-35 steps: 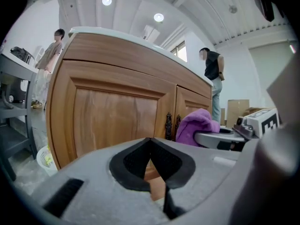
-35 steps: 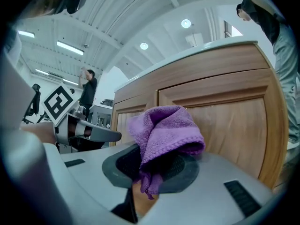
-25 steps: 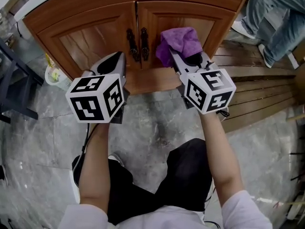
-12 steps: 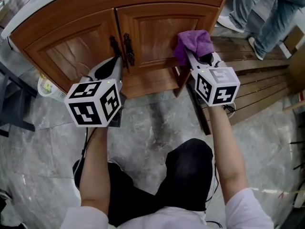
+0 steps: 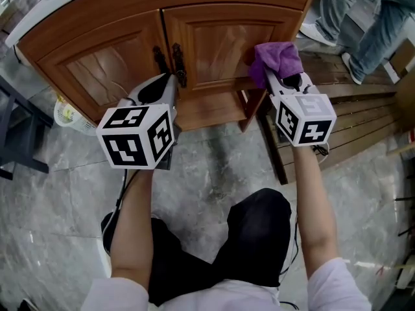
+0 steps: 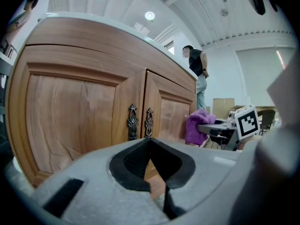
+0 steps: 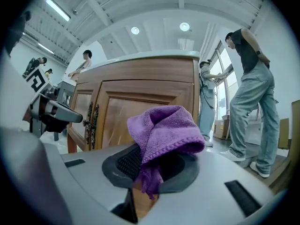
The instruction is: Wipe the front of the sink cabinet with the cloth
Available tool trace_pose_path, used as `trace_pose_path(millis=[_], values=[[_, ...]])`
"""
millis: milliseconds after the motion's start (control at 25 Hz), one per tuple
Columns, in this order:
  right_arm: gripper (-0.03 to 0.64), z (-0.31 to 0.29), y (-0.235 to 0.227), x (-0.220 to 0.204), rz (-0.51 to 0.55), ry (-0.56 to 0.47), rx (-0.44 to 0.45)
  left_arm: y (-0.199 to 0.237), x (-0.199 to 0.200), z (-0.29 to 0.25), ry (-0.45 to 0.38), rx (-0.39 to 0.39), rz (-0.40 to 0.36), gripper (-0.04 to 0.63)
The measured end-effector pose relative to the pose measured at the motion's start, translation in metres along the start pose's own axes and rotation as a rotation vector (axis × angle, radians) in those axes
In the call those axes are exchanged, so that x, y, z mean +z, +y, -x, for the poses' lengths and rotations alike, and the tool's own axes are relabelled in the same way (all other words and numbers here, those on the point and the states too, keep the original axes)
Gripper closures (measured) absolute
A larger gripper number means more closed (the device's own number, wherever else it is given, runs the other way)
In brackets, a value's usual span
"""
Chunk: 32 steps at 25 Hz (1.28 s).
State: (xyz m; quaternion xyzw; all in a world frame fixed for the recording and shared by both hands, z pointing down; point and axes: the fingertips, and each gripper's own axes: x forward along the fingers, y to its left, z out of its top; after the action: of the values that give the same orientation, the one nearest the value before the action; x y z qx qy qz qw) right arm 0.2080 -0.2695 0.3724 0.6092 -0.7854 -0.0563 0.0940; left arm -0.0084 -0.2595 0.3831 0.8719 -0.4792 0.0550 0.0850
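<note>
The wooden sink cabinet [image 5: 194, 44] has two panelled doors with dark ornate handles [image 5: 167, 62] at their meeting edge. My right gripper [image 5: 277, 76] is shut on a purple cloth [image 5: 277, 58], which is bunched at the right door's lower right corner. The cloth [image 7: 164, 131] folds over the jaws in the right gripper view, with the door [image 7: 136, 111] just behind. My left gripper [image 5: 162, 89] hangs below the handles, shut and empty, a little off the cabinet [image 6: 79, 107]. From the left gripper view the cloth [image 6: 199, 125] shows at right.
A grey marble floor [image 5: 214, 167] lies before the cabinet. Wooden slats [image 5: 350, 115] lie on the floor at right. A person in jeans [image 5: 363, 18] stands at upper right. A white mesh bin [image 5: 68, 115] sits left of the cabinet. Other people stand far off in both gripper views.
The right gripper has carried the cloth rightward along the right door, from near the handles to its right edge. The left gripper has stayed below the handles.
</note>
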Motion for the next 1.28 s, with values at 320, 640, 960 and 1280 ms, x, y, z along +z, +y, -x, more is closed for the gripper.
trace_pose_path(millis=[320,640,960,1280], values=[[0.549,0.008,0.08,0.04,0.017,-0.089,0.205,0.016,0.001,0.014,0.002,0.06,0.003,0.591],[0.549,-0.002,0.187,0.071,0.008,-0.154,0.441,0.048,0.0,0.044,0.003,0.147,0.007,0.591],[0.549,-0.023,0.287,0.076,-0.009,-0.175,0.629,0.104,-0.01,0.094,0.013,0.301,0.03,0.591],[0.549,-0.046,0.381,0.065,0.001,-0.188,0.751,0.152,-0.026,0.146,0.024,0.433,0.068,0.591]])
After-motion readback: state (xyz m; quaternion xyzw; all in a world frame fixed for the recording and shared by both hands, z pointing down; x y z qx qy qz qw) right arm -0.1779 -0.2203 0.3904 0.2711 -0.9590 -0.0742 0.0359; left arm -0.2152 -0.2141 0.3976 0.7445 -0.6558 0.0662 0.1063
